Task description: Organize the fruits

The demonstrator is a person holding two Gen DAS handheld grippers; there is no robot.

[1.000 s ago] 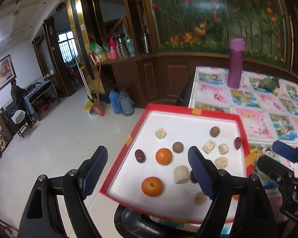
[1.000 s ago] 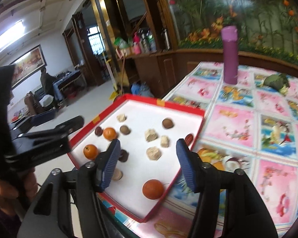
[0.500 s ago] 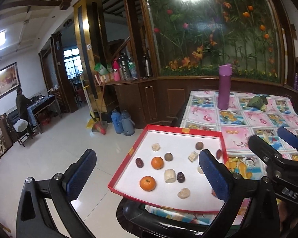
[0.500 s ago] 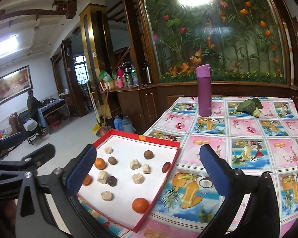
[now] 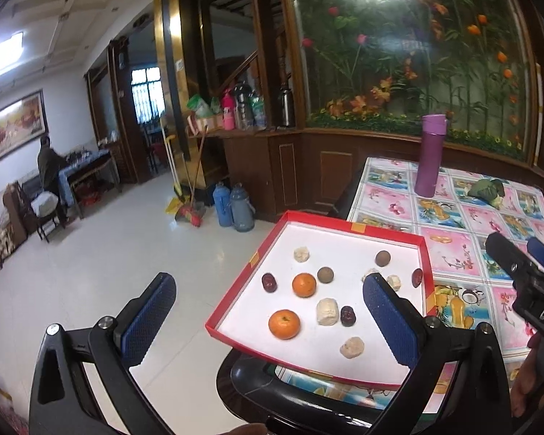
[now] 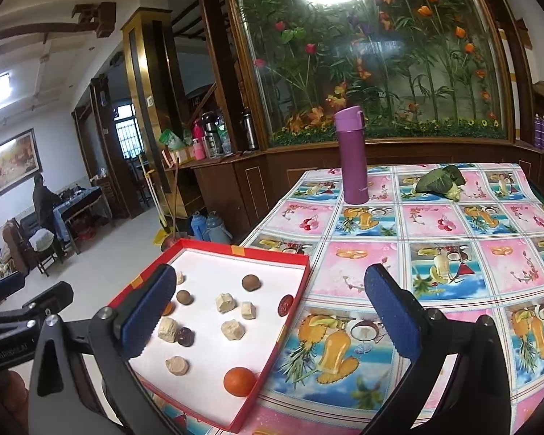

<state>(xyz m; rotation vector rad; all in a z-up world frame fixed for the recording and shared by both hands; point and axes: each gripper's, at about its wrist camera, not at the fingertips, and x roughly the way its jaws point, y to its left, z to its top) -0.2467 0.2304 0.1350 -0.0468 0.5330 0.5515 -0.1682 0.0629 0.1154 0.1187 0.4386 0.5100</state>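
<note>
A person holds two black tongs with blue ribbed pads, and both stand wide open and empty: the left tong (image 5: 268, 311) and the right tong (image 6: 268, 311). Ahead of and below both lies a shallow red cardboard tray with a white floor (image 5: 348, 225), resting at the edge of a table under a glossy fruit-print cloth (image 6: 435, 253). Scattered loose in the tray are small round orange tangerines (image 5: 284, 323), dark red wrinkled dates (image 5: 347, 315), brown round longans (image 5: 325, 275) and pale, chunky cut pieces (image 5: 327, 311). All look light. The tangerines are probably soft-skinned and apt to roll, so a gentle squeeze across the widest part seems best. The pale chunks look crumbly; grip their flat sides.
</note>
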